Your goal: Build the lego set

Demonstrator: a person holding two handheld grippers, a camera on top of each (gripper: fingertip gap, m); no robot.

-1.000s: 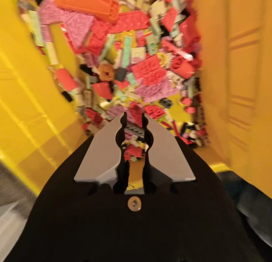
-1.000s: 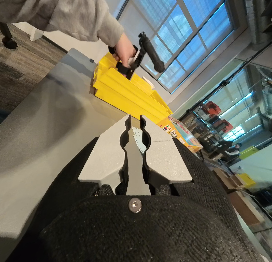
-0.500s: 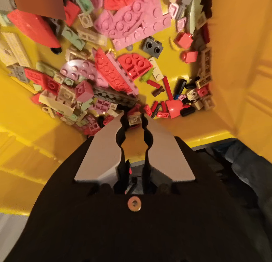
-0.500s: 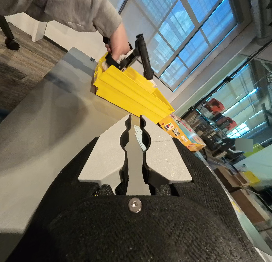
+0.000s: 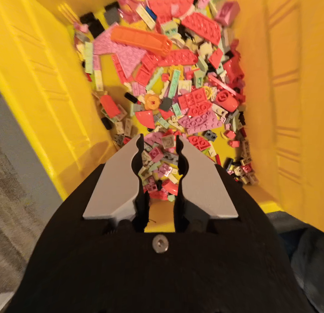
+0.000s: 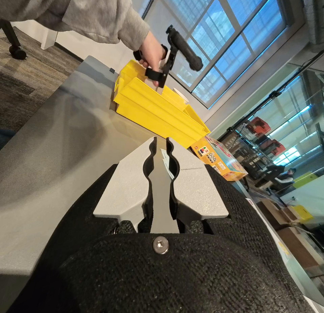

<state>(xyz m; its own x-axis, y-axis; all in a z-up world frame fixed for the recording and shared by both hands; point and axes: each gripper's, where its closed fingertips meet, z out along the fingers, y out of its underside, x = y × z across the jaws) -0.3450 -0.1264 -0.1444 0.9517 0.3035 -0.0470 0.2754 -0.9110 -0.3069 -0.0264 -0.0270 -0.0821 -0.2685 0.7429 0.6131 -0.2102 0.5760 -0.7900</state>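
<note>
While left gripper (image 5: 159, 137) hangs part-open, holding nothing, over blurry lego pile (image 5: 175, 93) in yellow bin (image 5: 43, 93), right gripper (image 6: 160, 140) narrow, empty above table (image 6: 52, 146).

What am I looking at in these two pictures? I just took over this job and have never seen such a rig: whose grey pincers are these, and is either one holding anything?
There is no robot arm: a person holds a two-finger gripper in each hand, and each carries a camera looking forward along its fingers.

The left wrist view looks down into a yellow bin full of loose lego pieces, mostly red, pink and pale green. The left gripper hovers over them, open, with nothing between its fingers.

The right wrist view looks across a grey table. The right gripper is low over it, slightly open and empty. Farther off you see the same yellow bin from outside, with the person's hand dipping the other gripper into it. Beside the bin lies the lego box.
</note>
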